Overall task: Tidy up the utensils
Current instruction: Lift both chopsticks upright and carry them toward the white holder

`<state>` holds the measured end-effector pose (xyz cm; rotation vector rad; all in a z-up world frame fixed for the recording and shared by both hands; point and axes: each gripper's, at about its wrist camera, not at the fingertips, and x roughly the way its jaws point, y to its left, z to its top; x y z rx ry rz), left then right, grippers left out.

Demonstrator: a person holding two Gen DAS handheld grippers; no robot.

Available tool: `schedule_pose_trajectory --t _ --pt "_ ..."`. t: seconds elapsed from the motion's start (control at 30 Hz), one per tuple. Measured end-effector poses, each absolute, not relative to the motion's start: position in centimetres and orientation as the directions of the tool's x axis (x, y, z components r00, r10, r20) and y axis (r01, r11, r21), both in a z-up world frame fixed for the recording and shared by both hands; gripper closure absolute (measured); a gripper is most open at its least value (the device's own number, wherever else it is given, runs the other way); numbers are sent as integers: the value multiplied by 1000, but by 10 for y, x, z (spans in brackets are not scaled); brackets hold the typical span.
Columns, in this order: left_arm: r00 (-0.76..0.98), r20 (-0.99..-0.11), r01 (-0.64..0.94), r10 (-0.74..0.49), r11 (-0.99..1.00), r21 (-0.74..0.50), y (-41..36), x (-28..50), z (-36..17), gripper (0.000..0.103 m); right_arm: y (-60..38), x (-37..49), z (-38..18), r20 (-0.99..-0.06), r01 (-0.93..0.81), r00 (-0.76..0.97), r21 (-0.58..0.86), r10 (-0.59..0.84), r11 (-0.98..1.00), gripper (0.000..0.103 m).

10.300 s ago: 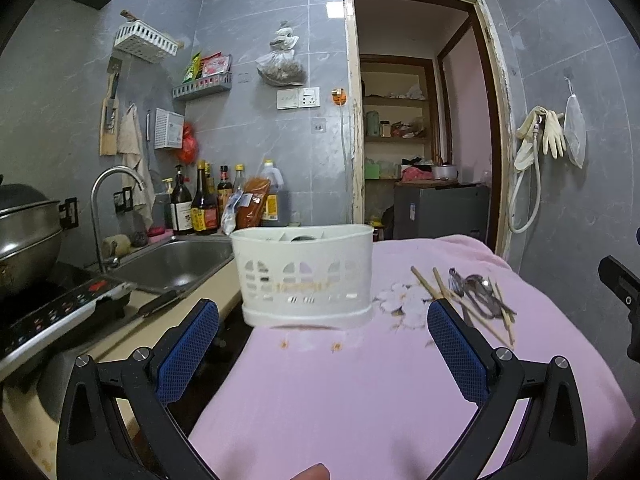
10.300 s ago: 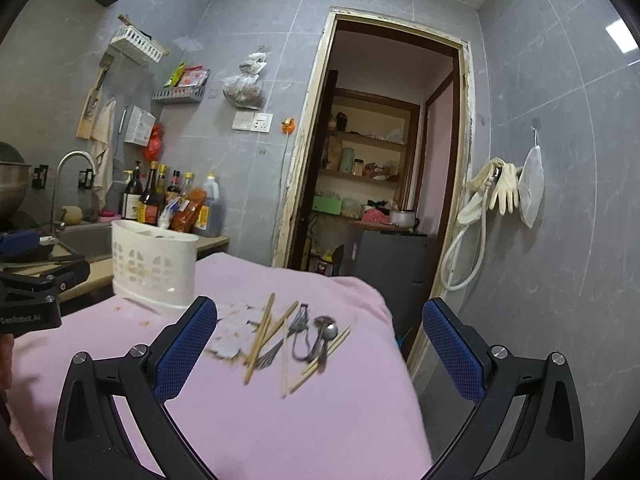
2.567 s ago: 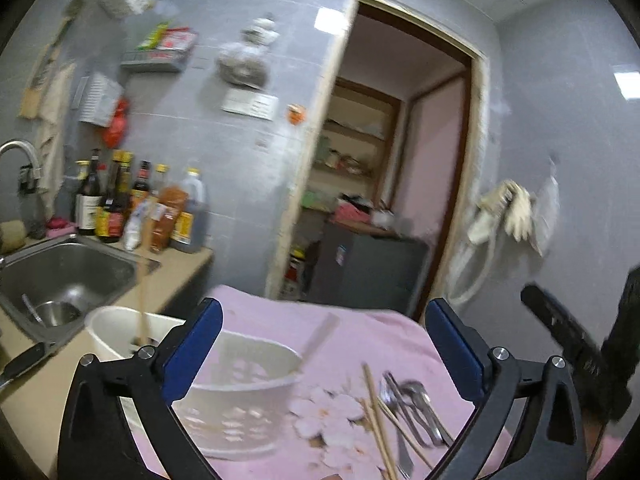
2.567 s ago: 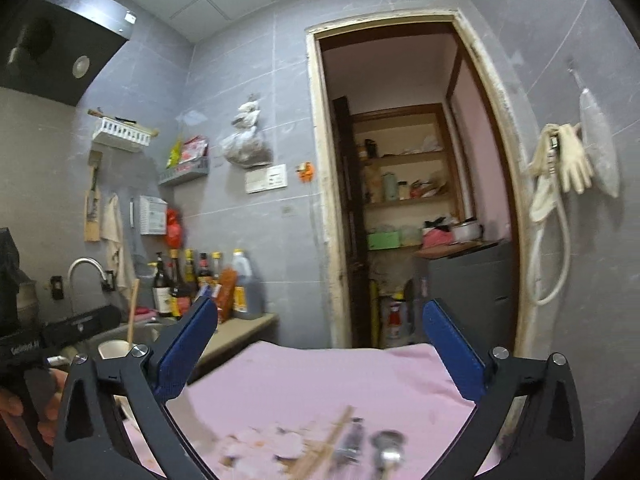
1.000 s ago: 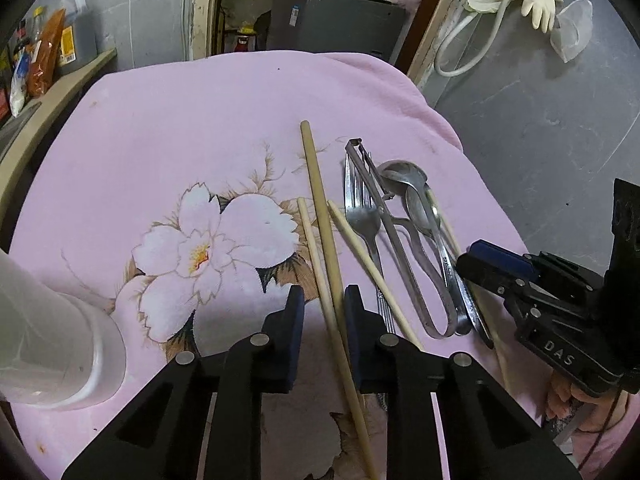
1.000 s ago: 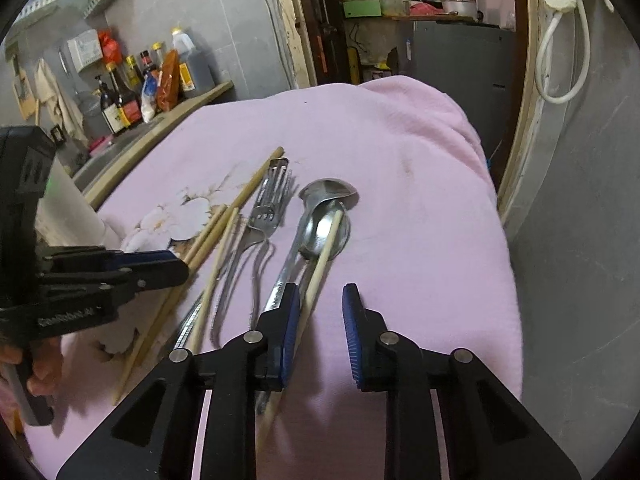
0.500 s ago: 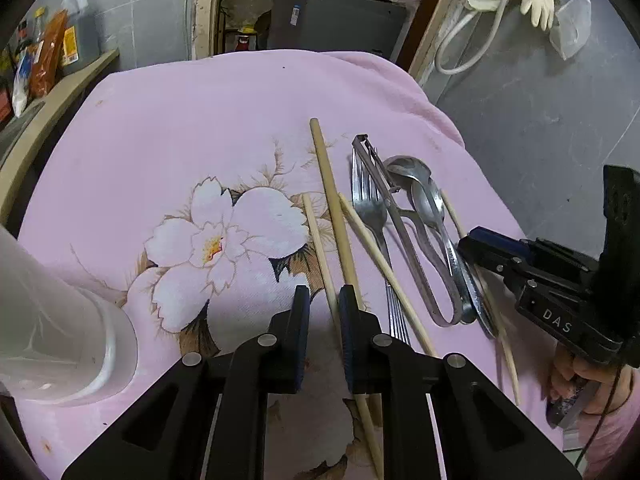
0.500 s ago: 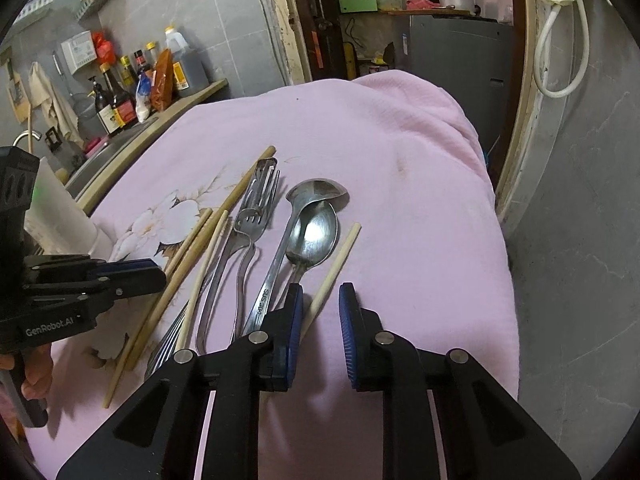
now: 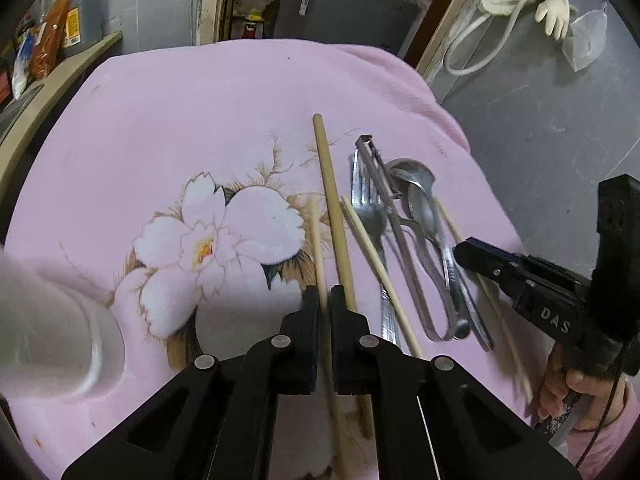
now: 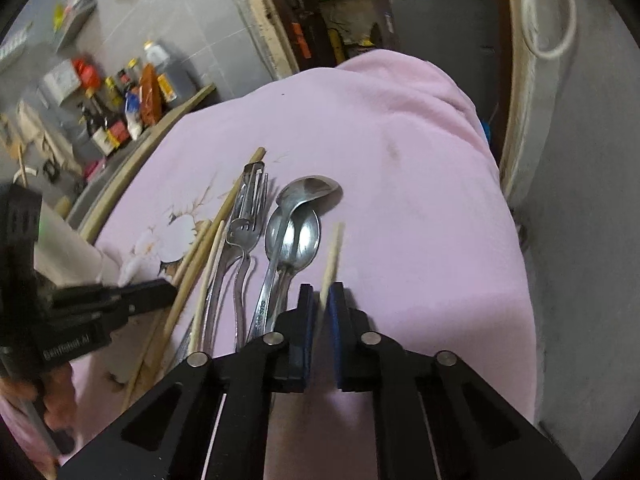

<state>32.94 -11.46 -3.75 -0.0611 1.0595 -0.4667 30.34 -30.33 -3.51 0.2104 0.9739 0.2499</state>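
Chopsticks, forks, tongs and spoons lie in a row on the pink flowered cloth. My left gripper is shut on a thin chopstick beside a thicker wooden stick. My right gripper is shut on a pale chopstick just right of the spoons; it also shows in the left wrist view. The white utensil basket stands at the lower left.
Sauce bottles stand on the counter beyond the cloth's left edge. A doorway with shelves lies behind the table. The cloth drops off at the right edge beside the grey wall.
Both grippers have closed further, each onto a chopstick. The right gripper's chopstick has shifted slightly and its tip is blurred.
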Motion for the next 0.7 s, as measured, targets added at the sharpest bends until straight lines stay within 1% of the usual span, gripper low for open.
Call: schedule_pose_trajectory --t 0.13,0.2,0.27,0.37,0.4,0.53,0.6,0.7 --pt "478 -778 372 -407 897 -240 -110 307 -23 100 -305 293 -31 -770 -101 554 314 316 944 100" --pt "510 -745 387 -430 888 -247 -107 295 -14 101 -305 283 -26 -749 -108 581 318 319 942 100" --pt "536 -719 389 -443 885 -255 -102 285 -7 101 -304 270 -20 -708 -124 620 338 339 933 100" --pt "604 -638 402 -478 874 -275 -92 266 10 101 -297 243 -2 -593 -173 725 335 350 926 100" --pt "639 -595 411 -487 870 -271 -89 259 19 101 -291 231 7 -538 -197 768 317 347 928 100" --pt "723 -456 434 -518 855 -284 -77 241 46 100 -272 207 32 -366 -244 870 267 332 932 100" --pt "766 -389 435 -511 859 -270 -70 233 61 100 -259 199 45 -287 -255 905 223 313 941 100" --pt "833 -275 429 -481 874 -228 -59 220 85 100 -234 186 68 -140 -276 945 149 296 950 100"
